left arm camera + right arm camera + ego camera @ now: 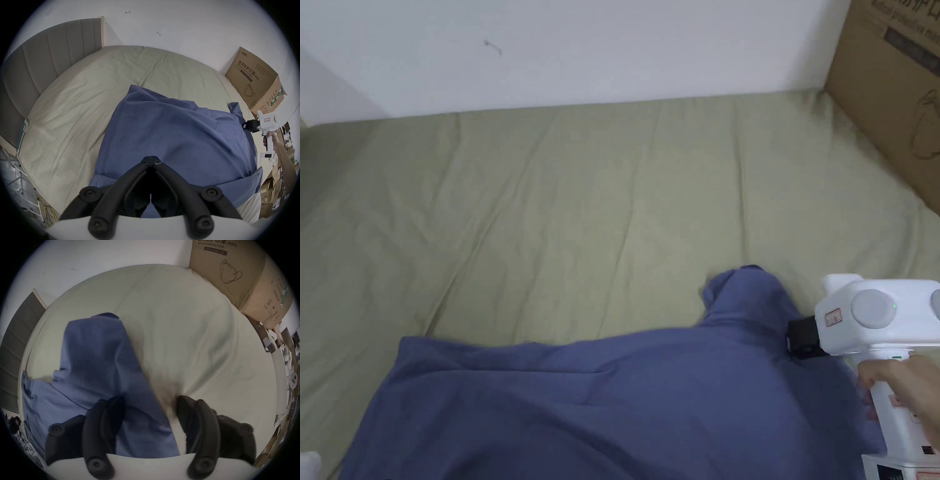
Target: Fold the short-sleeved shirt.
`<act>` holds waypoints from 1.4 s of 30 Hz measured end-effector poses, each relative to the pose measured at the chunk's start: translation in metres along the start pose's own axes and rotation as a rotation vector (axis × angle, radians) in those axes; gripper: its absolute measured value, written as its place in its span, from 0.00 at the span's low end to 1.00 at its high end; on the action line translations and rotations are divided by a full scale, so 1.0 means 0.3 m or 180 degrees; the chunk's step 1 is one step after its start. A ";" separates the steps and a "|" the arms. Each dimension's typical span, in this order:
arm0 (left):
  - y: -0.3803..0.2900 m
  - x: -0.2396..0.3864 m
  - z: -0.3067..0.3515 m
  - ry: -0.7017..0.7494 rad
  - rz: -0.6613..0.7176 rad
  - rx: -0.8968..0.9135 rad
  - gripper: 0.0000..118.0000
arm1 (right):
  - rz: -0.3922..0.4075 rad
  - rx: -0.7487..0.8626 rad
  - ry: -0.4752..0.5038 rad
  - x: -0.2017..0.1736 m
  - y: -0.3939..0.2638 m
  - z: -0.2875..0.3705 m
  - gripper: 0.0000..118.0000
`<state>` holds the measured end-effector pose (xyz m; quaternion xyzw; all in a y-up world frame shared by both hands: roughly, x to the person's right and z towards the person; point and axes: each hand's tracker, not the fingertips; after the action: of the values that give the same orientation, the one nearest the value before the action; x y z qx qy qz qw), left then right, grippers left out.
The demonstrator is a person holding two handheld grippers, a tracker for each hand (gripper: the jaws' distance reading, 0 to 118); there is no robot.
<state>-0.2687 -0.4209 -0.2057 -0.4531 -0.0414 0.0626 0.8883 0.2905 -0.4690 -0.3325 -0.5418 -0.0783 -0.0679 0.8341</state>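
Closed left hand-held gripper (pixel 151 157) jaws over blue shirt (pixel 170 138).
Right hand-held gripper (pixel 151 404) gaped open; left gripper view showed headboard (pixel 48 65) at ten o'clock, printed cardboard box (pixel 256 81) at two.

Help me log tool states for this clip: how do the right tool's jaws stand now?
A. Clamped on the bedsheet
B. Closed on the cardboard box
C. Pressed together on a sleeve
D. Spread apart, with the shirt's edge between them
D: in the right gripper view the right tool has its jaws well apart, and the edge of the blue shirt runs through the gap over the green bedsheet.
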 end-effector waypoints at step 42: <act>0.545 -0.057 -0.269 0.0239 -0.0325 0.0169 0.00 | -0.0202 0.0388 0.0666 0.047 -0.014 0.306 0.03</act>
<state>-0.2871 -0.3929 -0.3857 -0.4286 -0.0295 0.0012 0.9030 0.2983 -0.3872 -0.2892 -0.4773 -0.0119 -0.1454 0.8665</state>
